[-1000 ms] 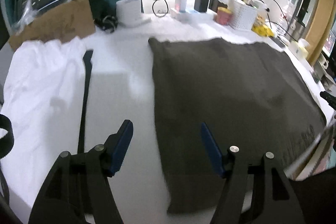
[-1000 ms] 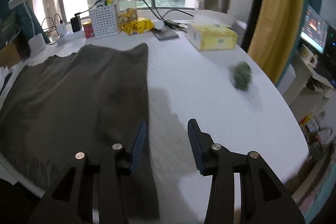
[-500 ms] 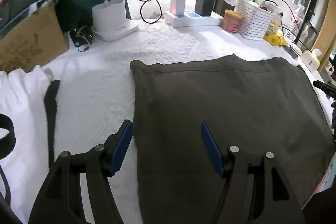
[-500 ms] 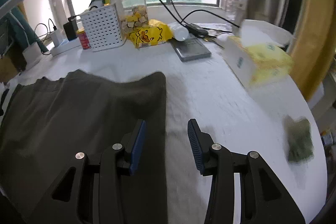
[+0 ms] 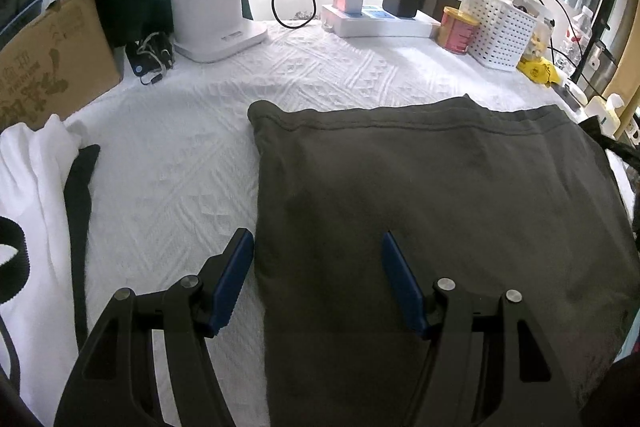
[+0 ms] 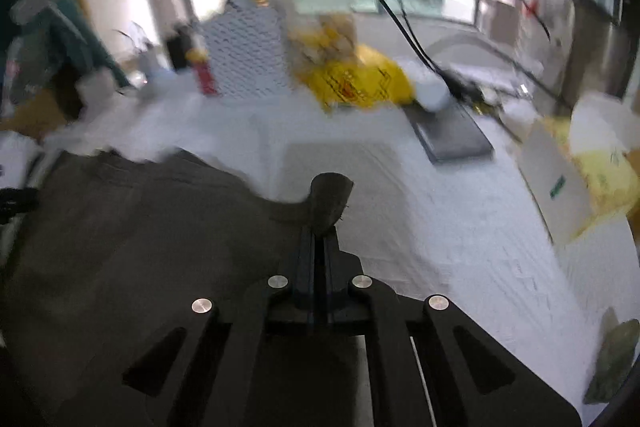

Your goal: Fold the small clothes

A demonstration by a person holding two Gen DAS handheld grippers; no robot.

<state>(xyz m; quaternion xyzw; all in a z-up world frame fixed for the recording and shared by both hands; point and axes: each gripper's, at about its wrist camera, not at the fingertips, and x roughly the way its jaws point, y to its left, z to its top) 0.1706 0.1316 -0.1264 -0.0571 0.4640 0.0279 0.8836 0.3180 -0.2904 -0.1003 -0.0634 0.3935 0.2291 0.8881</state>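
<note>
A dark grey garment (image 5: 440,211) lies flat on the white table cover (image 5: 172,179). My left gripper (image 5: 318,247) is open above the garment's left edge, one finger over the white cover and one over the cloth. In the blurred right wrist view the same garment (image 6: 140,247) spreads to the left. My right gripper (image 6: 320,231) is shut on the garment's far right corner, and a fold of dark cloth sticks up between its fingertips.
White clothing (image 5: 28,195) with a black strap (image 5: 80,195) lies at the left. A cardboard box (image 5: 52,63), a white lamp base (image 5: 216,27), a power strip (image 5: 380,23), a red can (image 5: 458,29) and a white basket (image 5: 502,29) line the back. A tissue box (image 6: 580,179) stands to the right.
My right gripper moved forward to the garment's far right corner and shut on it. My left gripper moved slightly forward along the left edge and stayed open.
</note>
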